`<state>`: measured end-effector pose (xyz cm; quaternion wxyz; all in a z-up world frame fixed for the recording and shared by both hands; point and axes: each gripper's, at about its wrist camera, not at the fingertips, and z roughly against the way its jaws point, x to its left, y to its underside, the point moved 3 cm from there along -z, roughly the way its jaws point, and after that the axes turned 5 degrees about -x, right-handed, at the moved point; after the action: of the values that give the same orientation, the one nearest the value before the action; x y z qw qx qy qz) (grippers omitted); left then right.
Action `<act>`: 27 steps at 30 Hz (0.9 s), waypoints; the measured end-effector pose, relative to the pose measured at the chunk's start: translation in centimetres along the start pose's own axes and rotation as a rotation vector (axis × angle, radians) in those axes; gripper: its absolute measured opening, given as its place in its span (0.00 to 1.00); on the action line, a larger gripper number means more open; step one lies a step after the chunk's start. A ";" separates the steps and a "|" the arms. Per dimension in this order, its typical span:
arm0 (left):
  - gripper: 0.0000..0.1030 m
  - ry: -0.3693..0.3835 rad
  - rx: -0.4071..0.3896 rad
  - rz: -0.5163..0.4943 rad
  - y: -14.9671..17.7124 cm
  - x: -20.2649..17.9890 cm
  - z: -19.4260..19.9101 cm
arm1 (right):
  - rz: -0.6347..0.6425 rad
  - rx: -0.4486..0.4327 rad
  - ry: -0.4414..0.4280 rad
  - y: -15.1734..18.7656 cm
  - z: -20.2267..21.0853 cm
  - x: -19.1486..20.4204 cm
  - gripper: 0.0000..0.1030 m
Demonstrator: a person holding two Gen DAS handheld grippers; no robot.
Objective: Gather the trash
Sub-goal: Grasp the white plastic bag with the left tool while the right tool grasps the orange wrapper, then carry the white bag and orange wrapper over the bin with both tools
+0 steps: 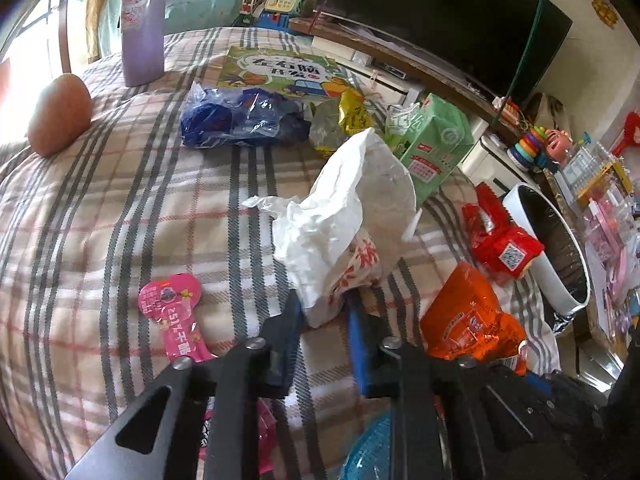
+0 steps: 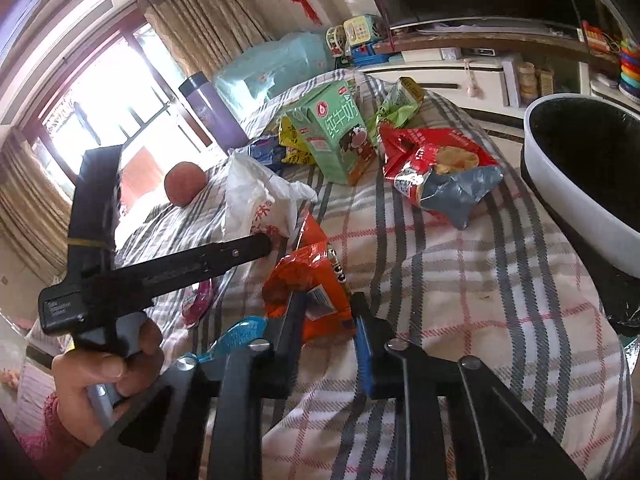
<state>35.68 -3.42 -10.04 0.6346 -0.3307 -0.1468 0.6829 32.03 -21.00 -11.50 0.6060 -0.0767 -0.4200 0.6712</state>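
Observation:
Trash lies on a plaid-covered surface (image 1: pixel 100 220). My left gripper (image 1: pixel 326 308) is shut on the lower end of a crumpled white plastic bag (image 1: pixel 344 216), which stands up between its fingers. My right gripper (image 2: pixel 328 312) is closed around an orange snack wrapper (image 2: pixel 308 276). The white bag (image 2: pixel 256 196) and the left gripper's arm (image 2: pixel 192 260) show in the right wrist view. A white bin with a black liner (image 2: pixel 580 184) stands at the right edge; it also shows in the left wrist view (image 1: pixel 556 248).
Other trash: a blue wrapper (image 1: pixel 240 120), a green milk carton (image 2: pixel 332 136), a red snack bag (image 2: pixel 432 168), a pink wrapper (image 1: pixel 176 312), a yellow wrapper (image 1: pixel 352 112). A purple bottle (image 1: pixel 142 24), a brown potato-like lump (image 1: pixel 60 114) and a book (image 1: pixel 280 72) lie farther back.

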 end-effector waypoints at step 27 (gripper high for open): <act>0.10 0.187 0.002 -0.092 4.6 -6.0 6.0 | -0.033 -0.108 0.068 0.5 8.2 -3.2 0.01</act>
<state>28.17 -8.58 -6.91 0.6766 -0.3852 -0.1013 0.6193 27.41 -27.66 -7.96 0.6259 -0.1252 -0.4357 0.6346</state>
